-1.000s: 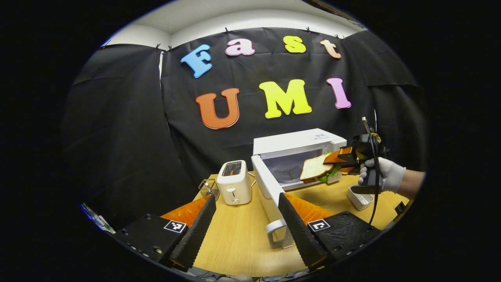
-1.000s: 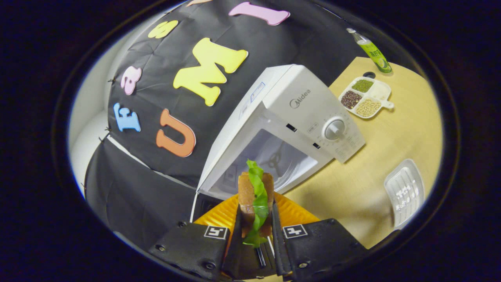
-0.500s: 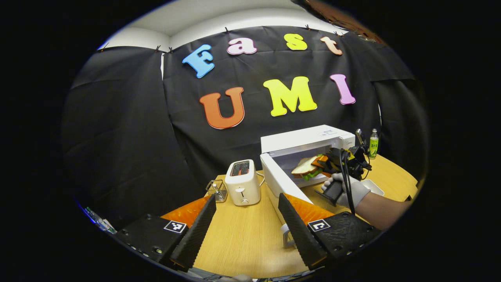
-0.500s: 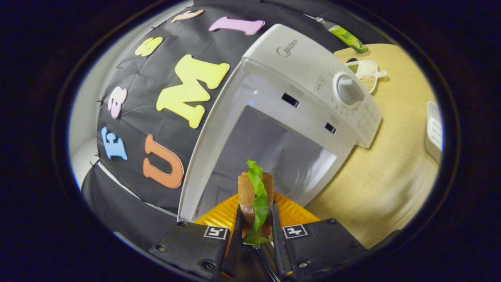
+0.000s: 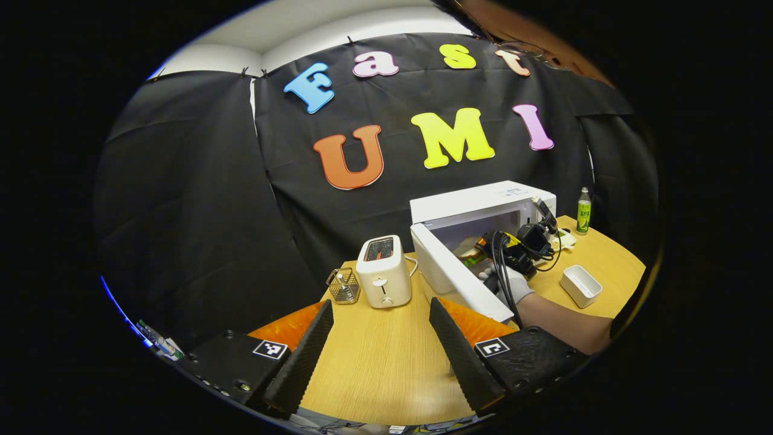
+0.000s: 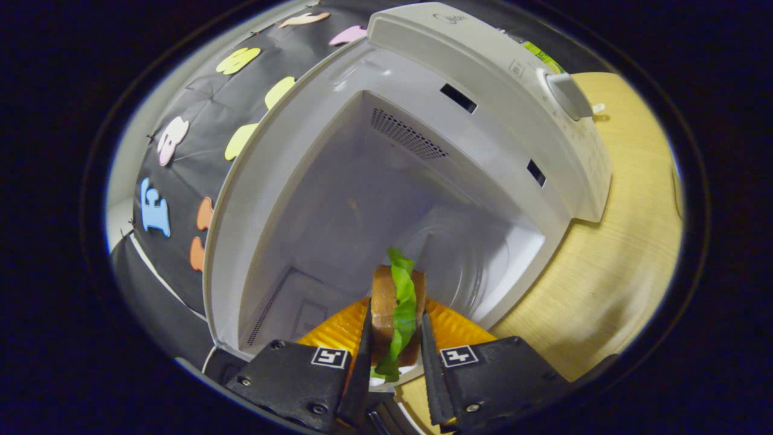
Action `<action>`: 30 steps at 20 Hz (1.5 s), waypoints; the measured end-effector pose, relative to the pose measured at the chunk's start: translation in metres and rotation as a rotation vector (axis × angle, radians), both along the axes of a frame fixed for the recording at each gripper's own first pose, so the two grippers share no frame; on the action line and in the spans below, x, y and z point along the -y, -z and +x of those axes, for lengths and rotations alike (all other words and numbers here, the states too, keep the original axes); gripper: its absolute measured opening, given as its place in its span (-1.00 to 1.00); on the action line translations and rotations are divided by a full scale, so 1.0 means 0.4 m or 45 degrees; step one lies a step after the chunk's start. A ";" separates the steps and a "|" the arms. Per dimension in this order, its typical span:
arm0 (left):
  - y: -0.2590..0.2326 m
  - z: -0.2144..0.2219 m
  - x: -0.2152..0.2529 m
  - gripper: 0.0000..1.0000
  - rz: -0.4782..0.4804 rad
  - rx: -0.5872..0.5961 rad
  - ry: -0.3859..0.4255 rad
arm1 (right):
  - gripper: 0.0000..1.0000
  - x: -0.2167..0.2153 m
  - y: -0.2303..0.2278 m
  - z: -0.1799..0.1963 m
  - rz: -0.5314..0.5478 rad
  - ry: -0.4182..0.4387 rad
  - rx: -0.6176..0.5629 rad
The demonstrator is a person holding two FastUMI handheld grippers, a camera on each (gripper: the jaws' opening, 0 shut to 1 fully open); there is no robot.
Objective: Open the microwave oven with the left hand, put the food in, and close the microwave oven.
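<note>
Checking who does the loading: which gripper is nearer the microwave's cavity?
Right. The right gripper holds the sandwich at the microwave opening; the left gripper hangs back over the table.

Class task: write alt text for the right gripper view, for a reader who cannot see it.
The right tool, shut on a sandwich with green lettuce, holds it at the mouth of an open white microwave oven. The bare cavity opens ahead, and a wooden table lies to the right.

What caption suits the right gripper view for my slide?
Right gripper carries a sandwich into the open microwave oven.
</note>
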State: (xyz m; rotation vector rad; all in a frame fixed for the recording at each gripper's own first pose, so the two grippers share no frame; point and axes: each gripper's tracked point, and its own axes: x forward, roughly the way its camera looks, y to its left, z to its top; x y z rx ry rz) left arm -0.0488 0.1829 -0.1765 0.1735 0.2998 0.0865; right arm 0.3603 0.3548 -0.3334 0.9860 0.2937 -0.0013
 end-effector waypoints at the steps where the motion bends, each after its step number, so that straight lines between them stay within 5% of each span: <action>1: 0.001 0.001 0.000 0.93 0.001 -0.002 0.001 | -0.30 0.001 0.010 0.007 -0.048 -0.002 -0.004; 3: -0.004 0.005 -0.001 0.94 0.000 0.002 0.003 | 0.04 0.018 0.033 0.010 -0.200 0.016 -0.018; 4: -0.003 0.003 0.003 0.94 0.001 0.003 0.007 | -0.09 0.028 0.029 0.002 -0.289 0.021 -0.025; 6: 0.000 0.004 0.006 0.93 0.003 0.006 0.014 | 0.54 0.058 0.034 -0.003 -0.484 0.026 -0.028; 8: 0.003 0.006 0.007 0.94 -0.002 0.006 0.016 | 0.60 0.086 0.025 -0.006 -0.602 0.033 -0.015; 10: -0.003 0.010 0.010 0.93 -0.007 0.019 0.013 | 0.94 0.100 -0.003 -0.019 -0.678 0.021 0.022; 13: -0.007 0.016 0.014 0.93 -0.018 0.038 0.015 | 0.79 0.102 -0.047 -0.062 -0.783 -0.056 0.060; 14: -0.011 0.017 0.014 0.93 -0.026 0.045 0.014 | 0.94 0.107 -0.054 -0.084 -0.825 -0.093 0.056; 22: -0.045 0.020 0.000 0.93 -0.059 0.109 0.007 | 0.95 0.277 -0.274 -0.297 -1.059 -0.247 0.154; 30: -0.059 0.023 -0.001 0.93 -0.070 0.142 0.011 | 0.95 0.545 -0.497 -0.482 -1.184 -0.218 0.197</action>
